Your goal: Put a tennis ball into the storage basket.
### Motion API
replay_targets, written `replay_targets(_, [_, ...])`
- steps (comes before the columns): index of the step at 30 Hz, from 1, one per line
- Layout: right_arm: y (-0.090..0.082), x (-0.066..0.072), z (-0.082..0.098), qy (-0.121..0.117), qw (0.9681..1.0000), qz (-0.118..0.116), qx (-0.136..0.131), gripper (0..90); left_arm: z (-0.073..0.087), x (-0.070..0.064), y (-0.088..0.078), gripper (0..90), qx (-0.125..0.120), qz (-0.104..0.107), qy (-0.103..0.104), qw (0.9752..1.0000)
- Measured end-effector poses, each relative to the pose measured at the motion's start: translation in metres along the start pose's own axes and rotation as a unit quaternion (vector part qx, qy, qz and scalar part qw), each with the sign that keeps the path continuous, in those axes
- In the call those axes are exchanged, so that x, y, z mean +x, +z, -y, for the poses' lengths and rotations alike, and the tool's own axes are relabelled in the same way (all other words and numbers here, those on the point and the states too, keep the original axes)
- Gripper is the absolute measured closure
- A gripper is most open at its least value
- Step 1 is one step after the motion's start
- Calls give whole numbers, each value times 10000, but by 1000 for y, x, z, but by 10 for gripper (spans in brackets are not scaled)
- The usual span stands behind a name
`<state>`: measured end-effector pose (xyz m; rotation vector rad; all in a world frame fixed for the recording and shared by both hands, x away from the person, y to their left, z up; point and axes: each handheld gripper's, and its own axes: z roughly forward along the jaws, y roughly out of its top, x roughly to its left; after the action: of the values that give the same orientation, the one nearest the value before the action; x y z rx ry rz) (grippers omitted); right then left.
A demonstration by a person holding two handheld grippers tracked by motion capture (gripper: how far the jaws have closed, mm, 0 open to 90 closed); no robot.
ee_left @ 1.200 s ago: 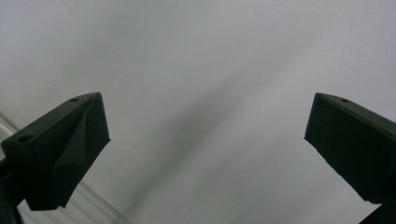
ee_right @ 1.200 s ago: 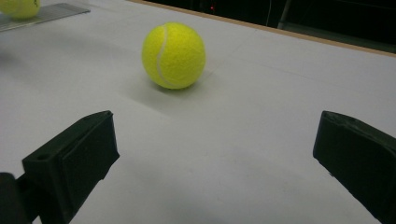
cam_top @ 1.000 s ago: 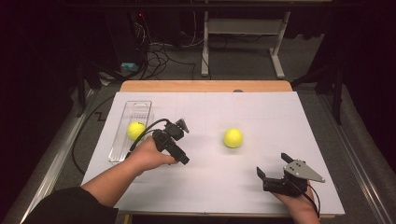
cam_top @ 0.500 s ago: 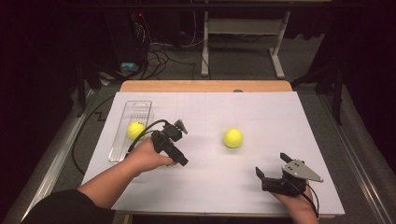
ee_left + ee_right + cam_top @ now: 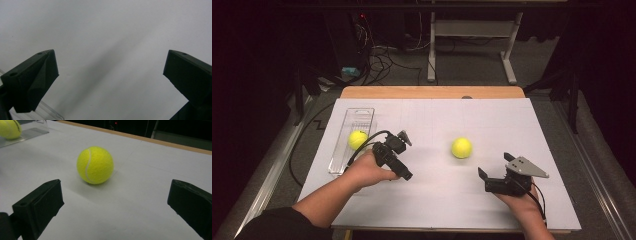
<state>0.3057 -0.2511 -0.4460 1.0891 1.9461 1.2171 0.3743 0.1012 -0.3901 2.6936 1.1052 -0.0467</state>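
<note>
From the high view, the loose tennis ball sits out in the open on the white table cover, roughly mid-table. My right gripper is down near the front edge, and the ball lies ahead of it and a bit to its left, near but clearly apart. My left gripper is over by the clear plastic tray, so the ball is well off to its right. I'd say the right hand is the nearer one and better lined up. A ball has no long axis, so approach angle shouldn't matter much. The tray holds one thing: a second tennis ball, sitting about halfway along it.

Left gripper view: jaws spread wide with nothing between them, just bare white cover underneath. A sliver of the tray's clear edge shows at the bottom left, so this claw hangs just beside the tray.

Right gripper view: jaws also spread wide and empty. The loose ball is dead ahead, slightly left of centre in the gap between them, resting on the cover. The ball in the tray peeks in at the top left corner. My guess is a straight push forward with a small nudge left puts the ball between the jaws.
</note>
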Motion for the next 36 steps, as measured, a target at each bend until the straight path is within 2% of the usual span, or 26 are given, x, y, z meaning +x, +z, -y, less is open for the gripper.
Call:
replay_targets(7, [28,0,-13,2,9995,-146,288,0,-3,0,4,4,50,36,30,10000])
replay_targets(21, [79,7,-31,32,9973,-312,668,8,-1,1,2,2,81,79,56,9999])
replay_targets(28, [100,14,-35,46,9946,-433,945,62,-2,-1,3,3,91,91,87,9999])
replay_targets(36, [109,15,-37,27,9924,-451,1146,155,-1,-1,2,3,86,99,103,9999])
